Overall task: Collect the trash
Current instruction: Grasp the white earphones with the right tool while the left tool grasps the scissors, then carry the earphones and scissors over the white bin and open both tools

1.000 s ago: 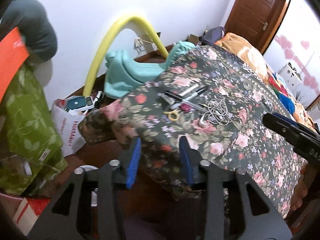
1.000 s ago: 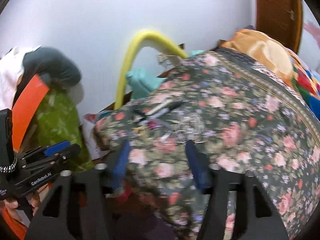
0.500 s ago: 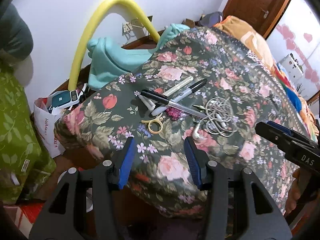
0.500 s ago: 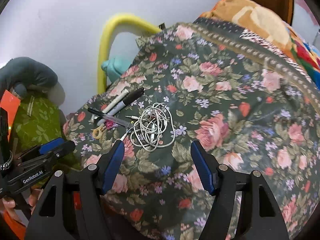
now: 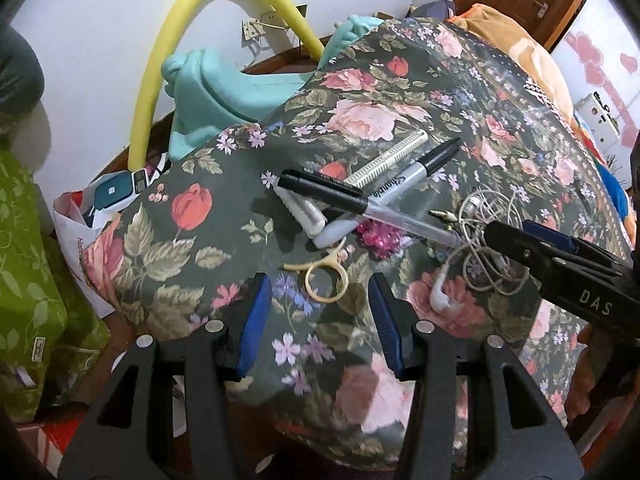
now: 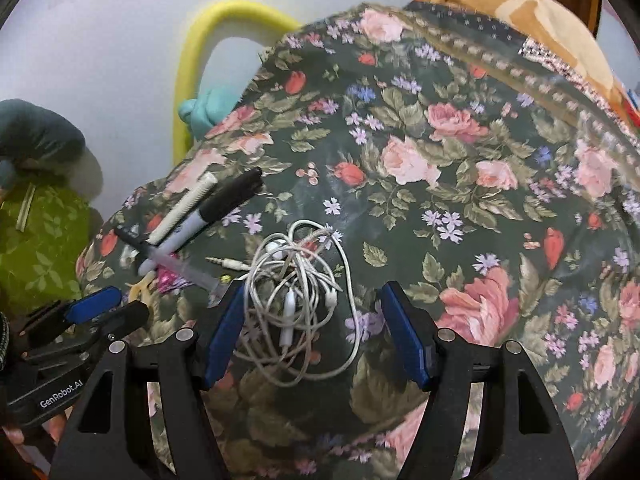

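Lying on a bed cover [image 5: 400, 92] with big pink roses is a small heap of little things. In the left wrist view the left gripper [image 5: 318, 322] hangs over the near edge of the cover with its two blue pads apart, and nothing is between them. Just past its tips sit small scissors with yellow loop handles [image 5: 326, 276]. A bit farther lie a black marker [image 5: 404, 190], a pen with a clear body and black cap [image 5: 360, 206], and two ribbed white sticks [image 5: 386, 164], all crossing one another. To the right of them is a messy bunch of white earphones [image 5: 486, 254], with one bud [image 5: 440, 298] sticking out on the near side. The right gripper [image 5: 560, 256] pokes in from the right, over that bunch. In the right wrist view the right gripper [image 6: 316, 332] has its jaws wide, and the white earphones [image 6: 304, 292] lie on the cover in the gap between the pads, but the pads do not squeeze them. The marker [image 6: 216, 210] and pen [image 6: 176, 264] sit to the far left, and the left gripper [image 6: 100, 312] shows at the near left. Past the bed on the far left stand a bent yellow foam tube [image 5: 176, 48], a light green plastic seat [image 5: 224, 92], and a white shopping bag [image 5: 76, 232].
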`<action>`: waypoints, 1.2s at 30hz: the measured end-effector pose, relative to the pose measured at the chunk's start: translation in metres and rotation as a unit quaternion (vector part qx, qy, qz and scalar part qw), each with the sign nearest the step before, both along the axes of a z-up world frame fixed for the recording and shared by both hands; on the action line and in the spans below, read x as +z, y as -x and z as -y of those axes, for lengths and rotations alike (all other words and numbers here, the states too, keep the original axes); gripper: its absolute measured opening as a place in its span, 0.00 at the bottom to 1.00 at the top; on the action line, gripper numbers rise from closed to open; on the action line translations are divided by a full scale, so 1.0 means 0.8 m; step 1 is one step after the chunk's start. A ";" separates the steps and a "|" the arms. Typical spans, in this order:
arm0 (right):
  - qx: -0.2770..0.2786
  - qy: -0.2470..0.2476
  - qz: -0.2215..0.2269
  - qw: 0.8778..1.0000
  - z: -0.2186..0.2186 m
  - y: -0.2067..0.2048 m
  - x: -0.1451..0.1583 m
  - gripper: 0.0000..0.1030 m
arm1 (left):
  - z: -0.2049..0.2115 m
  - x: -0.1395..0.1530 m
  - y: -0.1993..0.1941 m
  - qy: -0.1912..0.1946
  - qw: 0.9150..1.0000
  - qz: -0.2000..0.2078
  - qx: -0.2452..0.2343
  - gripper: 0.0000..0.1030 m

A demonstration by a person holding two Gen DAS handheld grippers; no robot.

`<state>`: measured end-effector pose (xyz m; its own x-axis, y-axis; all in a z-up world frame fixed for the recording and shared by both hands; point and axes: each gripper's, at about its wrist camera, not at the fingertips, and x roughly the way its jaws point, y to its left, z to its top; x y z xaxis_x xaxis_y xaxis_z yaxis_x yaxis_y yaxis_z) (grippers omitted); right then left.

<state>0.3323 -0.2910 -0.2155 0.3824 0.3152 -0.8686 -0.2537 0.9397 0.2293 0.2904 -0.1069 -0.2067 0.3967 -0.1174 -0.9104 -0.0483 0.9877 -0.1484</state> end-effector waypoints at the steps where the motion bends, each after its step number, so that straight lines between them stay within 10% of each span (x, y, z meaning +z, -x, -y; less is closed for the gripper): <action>1: -0.001 -0.003 0.005 1.000 0.001 -0.001 0.000 0.58 | 0.001 -0.001 -0.002 -0.001 1.000 0.003 0.000 0.48; 10: 0.010 0.004 0.026 1.000 0.000 -0.006 -0.007 0.12 | 0.014 -0.007 -0.010 -0.006 1.000 0.015 -0.006 0.30; 36: 0.006 -0.009 0.115 0.993 0.014 0.072 0.115 0.08 | 0.019 0.098 0.070 0.013 0.997 0.074 -0.018 0.30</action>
